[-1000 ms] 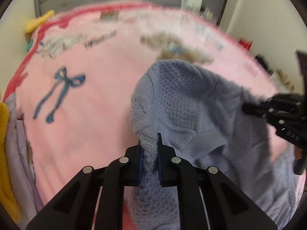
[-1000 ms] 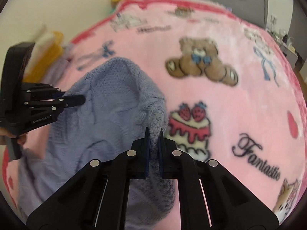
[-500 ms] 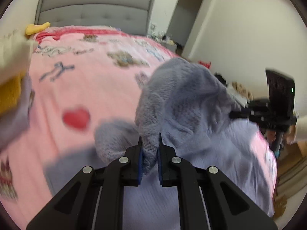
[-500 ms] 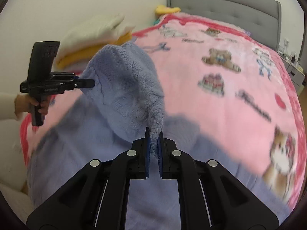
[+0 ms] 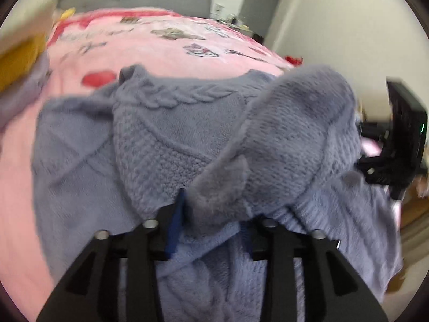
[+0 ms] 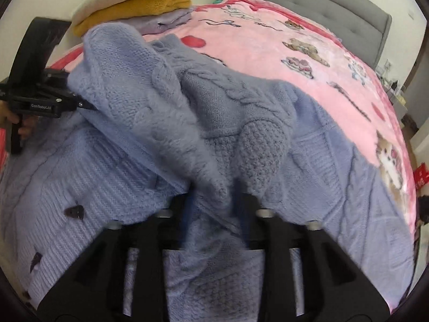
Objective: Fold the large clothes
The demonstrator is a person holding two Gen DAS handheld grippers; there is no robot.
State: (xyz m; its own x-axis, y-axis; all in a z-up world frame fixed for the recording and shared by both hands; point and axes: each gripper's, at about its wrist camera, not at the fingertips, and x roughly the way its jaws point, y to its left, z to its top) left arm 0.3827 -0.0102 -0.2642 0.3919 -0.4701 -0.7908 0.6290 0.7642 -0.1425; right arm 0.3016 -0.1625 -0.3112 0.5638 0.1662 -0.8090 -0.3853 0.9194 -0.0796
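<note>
While spread across the lower half of both frames, lavender-blue knit sweater (image 5: 171,139) covers the near part of pink plush blanket (image 5: 166,51); chunky cable braids, moss-stitch panels, ribbed hem, fuzzy nap. Folded-over top portion bunched into soft humps, centre and right in left view, upper left to centre in right view (image 6: 150,102). Dark toggle-like buttons (image 6: 74,212) on the ribbed band, lower left of right view.

Left gripper (image 5: 214,228): black angular fingers, blue pad on the left one, bottom centre; jaws have just been opening, now partly apart, a fuzzy fold of sweater between them, pads not clearly pressing. Same gripper (image 6: 88,104) seen at left edge of right view, tips at the sweater's raised edge, a hand (image 6: 16,123) on its handle.

Right gripper (image 6: 214,206): bottom centre, jaws have just been opening, now partly apart, loose peak of knit between the fingers, grip not evident. Its black body (image 5: 396,145) at right edge of left view, tips hidden behind the knit hump.

Blanket printed with bears, cakes, hearts, bows, script. Stack of folded clothes (image 6: 139,2), cream, mustard, pale lilac, upper left of right view. Grey tufted headboard (image 6: 321,5) upper right. Left view motion-blurred.
</note>
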